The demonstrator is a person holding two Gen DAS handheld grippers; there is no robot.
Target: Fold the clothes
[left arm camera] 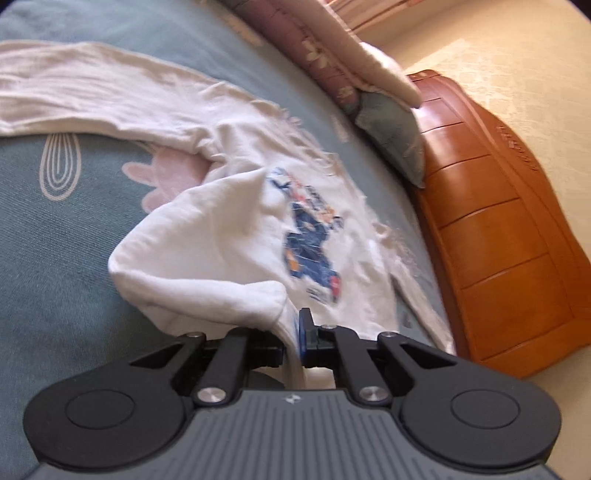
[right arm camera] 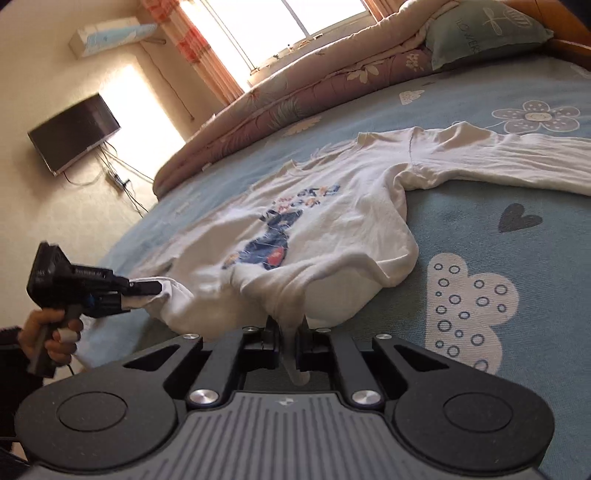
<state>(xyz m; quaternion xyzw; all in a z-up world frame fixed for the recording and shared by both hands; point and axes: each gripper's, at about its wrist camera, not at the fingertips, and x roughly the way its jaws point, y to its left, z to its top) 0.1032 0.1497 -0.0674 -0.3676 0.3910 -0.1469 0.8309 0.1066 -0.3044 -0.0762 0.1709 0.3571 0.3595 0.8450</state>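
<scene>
I see a wide bed [right arm camera: 480,221] with a blue-green sheet that has printed flowers, clouds and a heart. Along its far side lies a rolled quilt [right arm camera: 295,96] with a pillow [right arm camera: 484,33] at the end, and in the left wrist view an orange wooden headboard [left arm camera: 509,236] stands against the wall. On the wall in the right wrist view hangs a dark television [right arm camera: 74,133].

On the sheet lies the white shirt [right arm camera: 332,221] with long sleeves, front side up. One sleeve [right arm camera: 517,162] is stretched out flat to the side. The lower part is lifted from the bed and hangs in folds towards my two grippers.

My right gripper [right arm camera: 290,332] has its fingers clenched on a pinch of the hem, and the cloth goes down between them. My left gripper [left arm camera: 291,336] is also closed on the shirt edge; the white cloth passes between its fingers. A hand [right arm camera: 48,332] holds its handle.

On the chest there is a blue print [left arm camera: 314,236] with small red and orange parts, a little blurred.
</scene>
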